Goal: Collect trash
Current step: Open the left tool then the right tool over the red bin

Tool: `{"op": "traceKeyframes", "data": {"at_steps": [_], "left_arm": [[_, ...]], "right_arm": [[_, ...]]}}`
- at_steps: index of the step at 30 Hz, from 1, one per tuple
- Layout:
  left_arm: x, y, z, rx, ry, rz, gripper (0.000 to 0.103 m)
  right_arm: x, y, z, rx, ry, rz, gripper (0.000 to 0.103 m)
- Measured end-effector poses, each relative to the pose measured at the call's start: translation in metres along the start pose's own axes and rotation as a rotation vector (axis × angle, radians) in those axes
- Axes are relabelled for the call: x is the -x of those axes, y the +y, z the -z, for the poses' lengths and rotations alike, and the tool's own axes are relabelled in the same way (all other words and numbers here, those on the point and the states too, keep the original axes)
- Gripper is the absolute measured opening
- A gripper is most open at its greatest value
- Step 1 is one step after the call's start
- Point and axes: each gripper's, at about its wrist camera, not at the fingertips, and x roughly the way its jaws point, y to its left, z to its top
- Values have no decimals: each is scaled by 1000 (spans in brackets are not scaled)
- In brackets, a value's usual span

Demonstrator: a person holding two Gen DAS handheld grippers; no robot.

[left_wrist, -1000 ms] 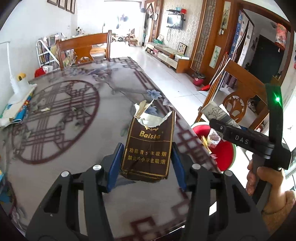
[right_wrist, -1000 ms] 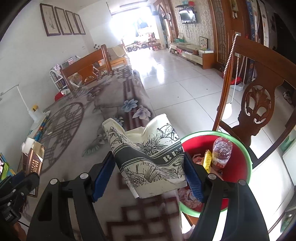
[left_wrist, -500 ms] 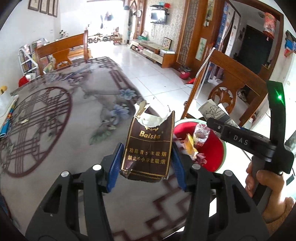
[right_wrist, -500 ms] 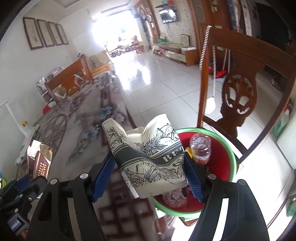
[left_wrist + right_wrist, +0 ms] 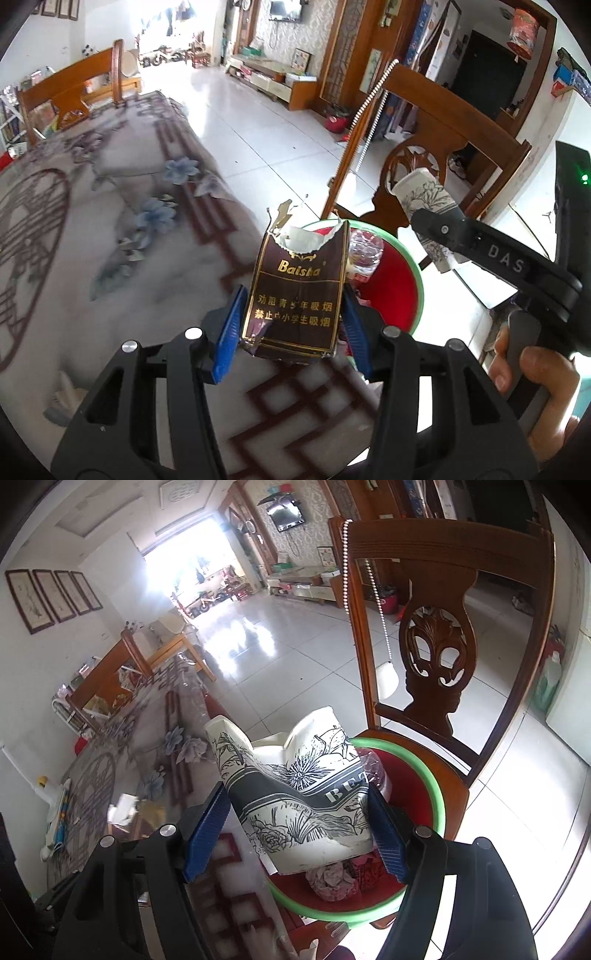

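My left gripper (image 5: 291,328) is shut on a torn brown Baisha cigarette pack (image 5: 297,288), held above the table edge beside the bin. My right gripper (image 5: 297,827) is shut on a crushed white paper cup with black flower print (image 5: 295,797), held over the near rim of the bin. The cup also shows in the left wrist view (image 5: 428,206). The bin is a red basin with a green rim (image 5: 434,790), (image 5: 417,280), standing on a wooden chair seat. It holds a clear plastic bottle (image 5: 364,251) and crumpled wrappers (image 5: 332,880).
The wooden chair (image 5: 439,653) has a tall carved back behind the basin, with a bead cord (image 5: 354,583) hanging on it. The table (image 5: 110,236) with a patterned cloth lies to the left. Another chair (image 5: 74,88) stands at its far end. Tiled floor beyond.
Both grippers have moved right, from over the table toward the red basin, each still holding its item. The paper cup is now over the basin.
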Motion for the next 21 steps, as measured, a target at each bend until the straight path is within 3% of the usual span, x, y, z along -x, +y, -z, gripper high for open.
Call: {"op": "traceKeyframes", "data": {"at_steps": [21], "left_arm": [[-52,-27,-5,-4,101,46,49]], "right_arm": [[-7,-19,-3,-70,17,18,71]]}}
